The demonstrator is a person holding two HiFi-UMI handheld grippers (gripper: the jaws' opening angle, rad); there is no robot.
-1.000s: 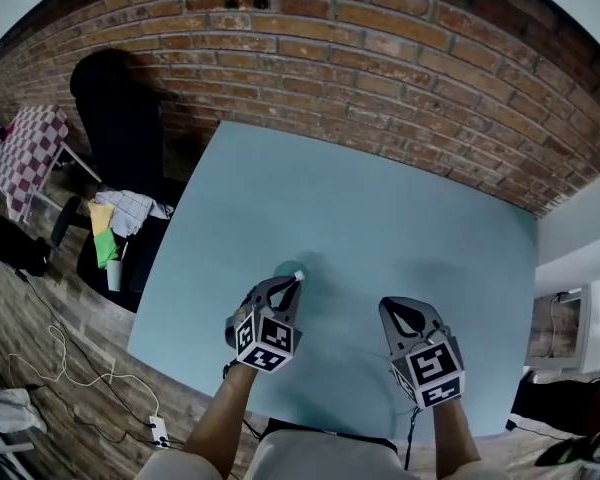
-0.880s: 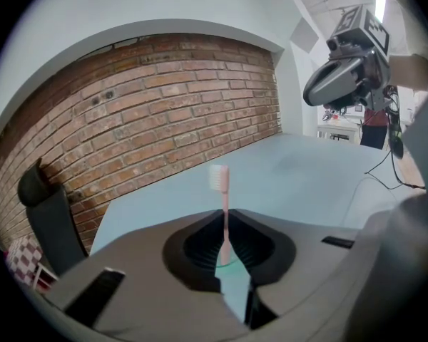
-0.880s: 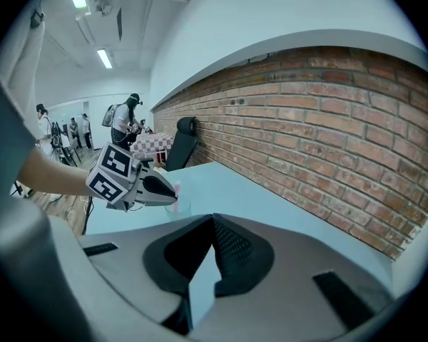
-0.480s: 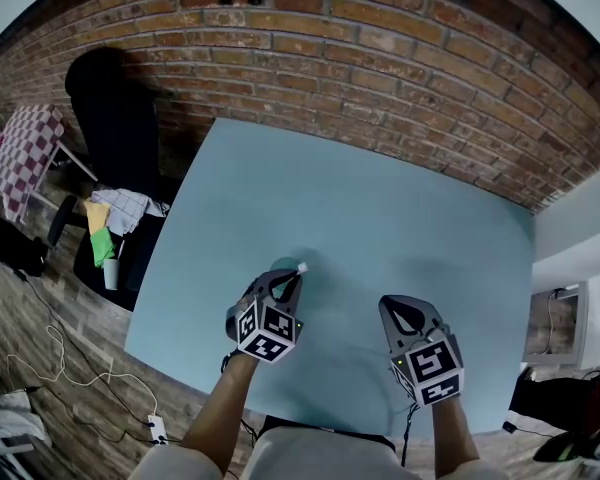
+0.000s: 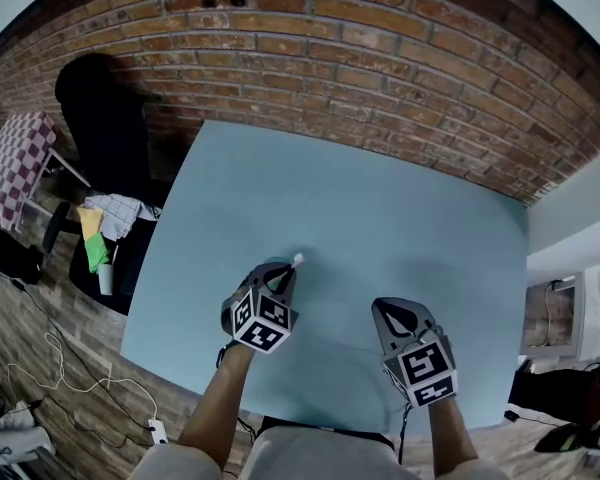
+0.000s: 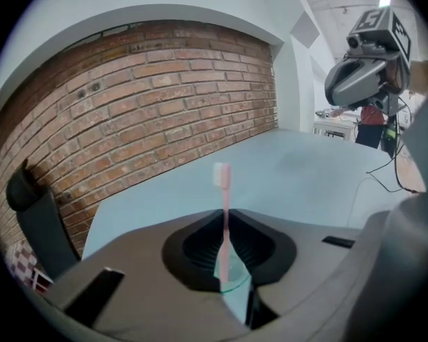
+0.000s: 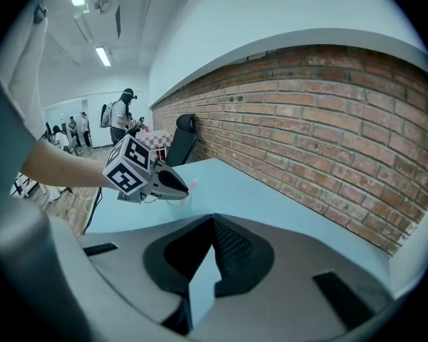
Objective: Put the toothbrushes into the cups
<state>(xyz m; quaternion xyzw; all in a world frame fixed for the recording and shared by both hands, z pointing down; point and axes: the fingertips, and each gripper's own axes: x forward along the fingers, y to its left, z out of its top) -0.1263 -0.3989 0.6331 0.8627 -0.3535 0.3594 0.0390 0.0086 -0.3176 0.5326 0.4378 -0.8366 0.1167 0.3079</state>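
My left gripper [image 5: 285, 271] is shut on a pink toothbrush [image 5: 297, 260] whose white bristle head sticks out past the fingertips. In the left gripper view the toothbrush [image 6: 222, 184] stands upright in the seam of the jaws, its lower end in a clear cup [image 6: 235, 280] right at the jaws. From the right gripper view this cup [image 7: 180, 201] shows only faintly under the left gripper [image 7: 172, 184]. My right gripper [image 5: 400, 313] hovers over the light blue table [image 5: 380, 218] to the right, shut and holding nothing. I see no other toothbrush or cup.
A brick wall [image 5: 380, 58] runs along the table's far edge. A black chair [image 5: 105, 118] stands off the far left corner, with cloths [image 5: 105, 218] and a checkered table [image 5: 15, 158] beside it. Cables [image 5: 60, 368] lie on the floor. People stand far down the room [image 7: 121, 116].
The left gripper has shifted a little to the left and further onto the table, still holding the toothbrush. The right gripper has barely moved.
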